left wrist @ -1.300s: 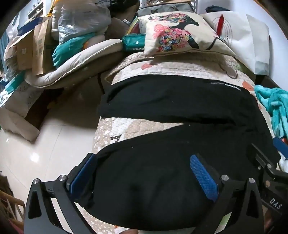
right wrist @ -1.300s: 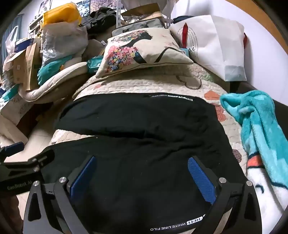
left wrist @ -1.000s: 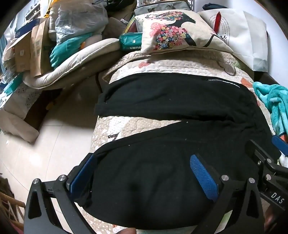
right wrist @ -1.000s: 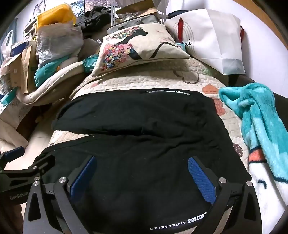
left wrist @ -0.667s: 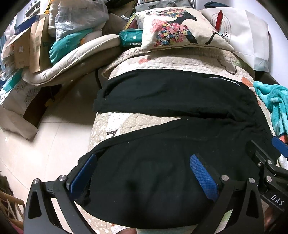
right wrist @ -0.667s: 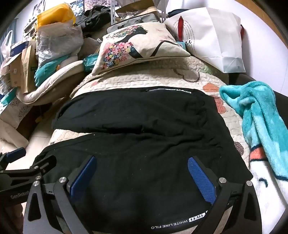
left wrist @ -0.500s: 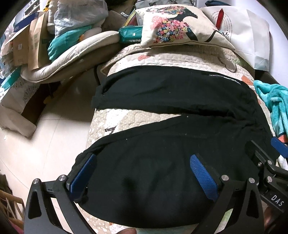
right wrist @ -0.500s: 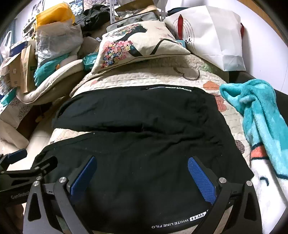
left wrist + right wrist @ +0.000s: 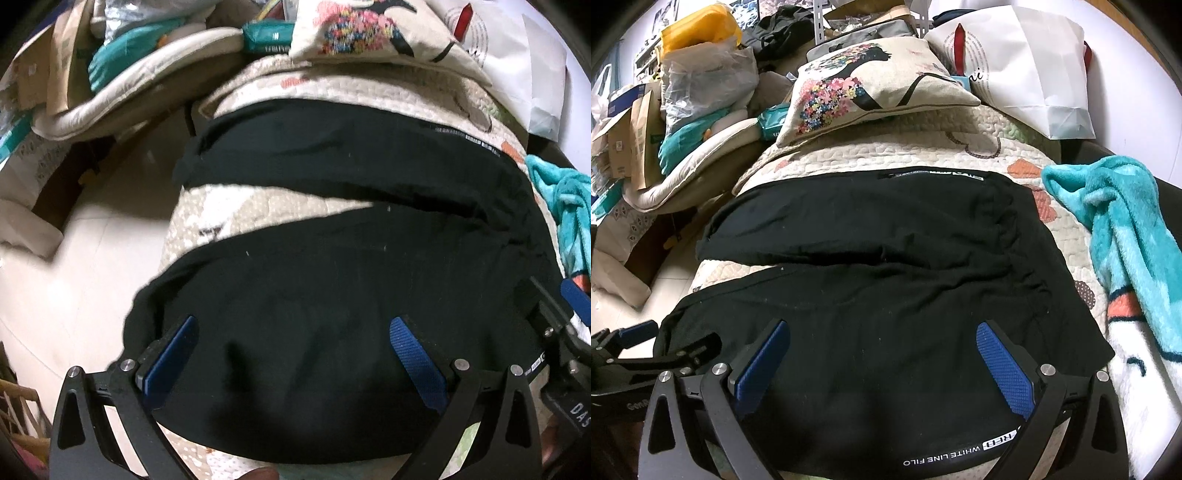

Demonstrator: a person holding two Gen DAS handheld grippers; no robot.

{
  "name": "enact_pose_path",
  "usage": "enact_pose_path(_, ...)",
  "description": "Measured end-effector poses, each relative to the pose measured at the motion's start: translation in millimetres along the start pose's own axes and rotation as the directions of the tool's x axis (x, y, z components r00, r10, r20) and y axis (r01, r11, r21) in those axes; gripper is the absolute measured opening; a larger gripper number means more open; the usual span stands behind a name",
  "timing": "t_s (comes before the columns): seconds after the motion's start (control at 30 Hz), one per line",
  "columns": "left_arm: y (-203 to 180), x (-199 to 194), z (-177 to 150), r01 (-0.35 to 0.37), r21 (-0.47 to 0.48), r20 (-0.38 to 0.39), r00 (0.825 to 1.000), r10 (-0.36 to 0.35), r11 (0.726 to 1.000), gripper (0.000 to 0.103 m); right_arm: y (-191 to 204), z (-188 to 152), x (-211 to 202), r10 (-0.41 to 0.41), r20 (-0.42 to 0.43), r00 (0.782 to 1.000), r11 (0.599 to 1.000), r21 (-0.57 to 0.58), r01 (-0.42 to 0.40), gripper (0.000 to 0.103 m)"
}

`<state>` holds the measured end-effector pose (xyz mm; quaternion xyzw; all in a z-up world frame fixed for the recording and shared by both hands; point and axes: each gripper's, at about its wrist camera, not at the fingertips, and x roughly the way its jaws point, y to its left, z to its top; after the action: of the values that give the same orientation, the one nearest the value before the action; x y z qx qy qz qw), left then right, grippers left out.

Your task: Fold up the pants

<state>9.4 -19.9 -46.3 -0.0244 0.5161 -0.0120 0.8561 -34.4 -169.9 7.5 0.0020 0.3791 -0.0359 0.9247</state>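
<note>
Lying spread across a quilted bed cover point(image 9: 871, 155), the black pants point(image 9: 886, 295) have their two legs running out toward the left, one far and one near, with a wedge of bare quilt between them. The waistband, printed with white lettering, curls along the near right edge.

The left gripper point(image 9: 291, 354) hovers over the near leg close to its cuff, jaws spread wide, blue pads point(image 9: 415, 358) on either side of the cloth but clamping nothing. The right gripper point(image 9: 882, 362) hangs over the waist end of that same leg, jaws equally wide and empty.

A floral cushion point(image 9: 864, 88) sits at the far end of the bed, a white paper bag point(image 9: 1030, 62) just beside it on the right. A teal fleece blanket point(image 9: 1123, 229) lies rumpled along the right edge, just beside the pants. Bags and boxes point(image 9: 701, 85) pile up at the far left, above pale floor tiles point(image 9: 92, 251).
</note>
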Motion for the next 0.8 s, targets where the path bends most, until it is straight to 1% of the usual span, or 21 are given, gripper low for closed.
enact_pose_path(0.17,-3,17,-5,0.0,0.009,-0.067,0.998,0.0,1.0,0.103,0,0,1,0.0,-0.007,1.0,1.0,0.003,0.0,0.103)
enact_pose_path(0.3,-7,28,-11,-0.005,0.025,-0.102,0.995,0.007,1.0,0.103,-1,0,1,0.0,-0.009,1.0,1.0,0.006,0.0,0.103)
enact_pose_path(0.47,-8,28,-16,-0.01,0.029,-0.087,0.996,0.012,1.0,0.103,-1,0,0,-0.001,-0.006,1.0,1.0,0.004,0.001,0.103)
enact_pose_path(0.57,-3,29,-19,0.01,0.011,-0.091,0.996,-0.009,1.0,0.103,-1,-1,0,-0.002,-0.005,1.0,1.0,0.006,0.002,0.103)
enact_pose_path(0.63,0,29,-19,0.042,0.011,-0.091,0.995,-0.041,0.999,0.103,-2,-1,0,-0.001,-0.006,1.0,1.0,0.006,0.001,0.103)
enact_pose_path(0.8,0,28,-19,0.044,0.021,-0.105,0.994,-0.041,0.999,0.103,-3,-1,-1,-0.024,0.01,1.0,1.0,0.009,0.024,0.103)
